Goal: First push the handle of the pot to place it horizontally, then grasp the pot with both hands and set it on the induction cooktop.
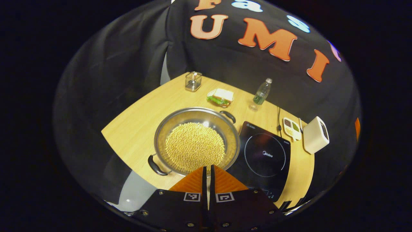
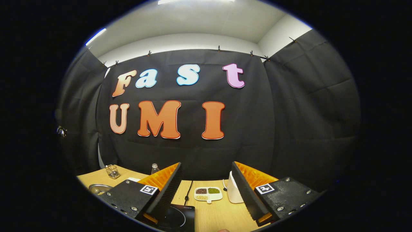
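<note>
The pot (image 1: 197, 141) of beans stands on the table (image 1: 135, 129), just beside the cooktop (image 1: 264, 154). The left gripper (image 1: 208, 170) hovers near it with fingers pressed together; the right gripper (image 2: 206, 180) has fingers spread.

A wide, shallow steel pot (image 1: 197, 140) sits upright on my wooden counter (image 1: 138, 129), its bowl filled with a level bed of small yellow beans (image 1: 195, 147). Two dark loop handles stick out from the rim: one (image 1: 155, 166) at the near left, the other (image 1: 228, 116) at the far right, so the pair lies on a diagonal. Just beside the pot's right edge lies the flat black induction cooktop (image 1: 264, 154), its ring marking bare; the pot's rim appears to overlap its left edge. In the right gripper view, the cooktop's (image 2: 178, 217) corner shows low down.
</note>
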A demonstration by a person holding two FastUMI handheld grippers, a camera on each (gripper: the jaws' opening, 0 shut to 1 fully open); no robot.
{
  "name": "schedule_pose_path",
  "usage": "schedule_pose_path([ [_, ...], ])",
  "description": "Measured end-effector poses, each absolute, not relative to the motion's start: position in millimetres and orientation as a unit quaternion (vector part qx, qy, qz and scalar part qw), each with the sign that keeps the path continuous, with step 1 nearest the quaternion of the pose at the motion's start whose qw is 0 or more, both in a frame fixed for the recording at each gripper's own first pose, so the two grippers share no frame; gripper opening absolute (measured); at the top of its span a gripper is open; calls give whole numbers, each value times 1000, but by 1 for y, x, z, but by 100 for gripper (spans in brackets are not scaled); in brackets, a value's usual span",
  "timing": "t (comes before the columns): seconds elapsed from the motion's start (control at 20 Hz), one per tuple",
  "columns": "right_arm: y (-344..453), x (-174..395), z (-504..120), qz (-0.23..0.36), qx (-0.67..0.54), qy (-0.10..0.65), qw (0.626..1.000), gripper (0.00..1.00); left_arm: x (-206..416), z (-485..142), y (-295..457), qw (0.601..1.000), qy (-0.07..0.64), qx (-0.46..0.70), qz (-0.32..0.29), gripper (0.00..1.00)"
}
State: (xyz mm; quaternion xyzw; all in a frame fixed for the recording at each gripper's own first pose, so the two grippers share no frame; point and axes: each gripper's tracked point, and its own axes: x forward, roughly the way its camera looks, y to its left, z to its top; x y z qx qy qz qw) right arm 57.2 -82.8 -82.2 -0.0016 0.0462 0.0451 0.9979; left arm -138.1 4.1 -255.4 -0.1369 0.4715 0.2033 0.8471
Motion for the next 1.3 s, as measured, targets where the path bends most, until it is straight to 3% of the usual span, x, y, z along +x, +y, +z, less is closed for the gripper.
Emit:
schedule_pose_path([
  [0.5,-91,49,-107,-13,-24,84,996,95,-184,-320,43,744,558,-265,255,3],
  [0.95,-29,38,-100,-48,-30,98,994,95,-202,-375,73,645,620,-365,255,2],
  [1.15,-6,33,-103,-49,-45,105,992,95,-203,-378,79,624,635,-382,247,2],
  [1.2,-1,30,-103,-49,-46,108,992,95,-203,-378,83,623,636,-382,248,7],
  [1.3,5,28,-109,-50,-51,117,991,95,-204,-377,93,627,638,-371,248,2],
])
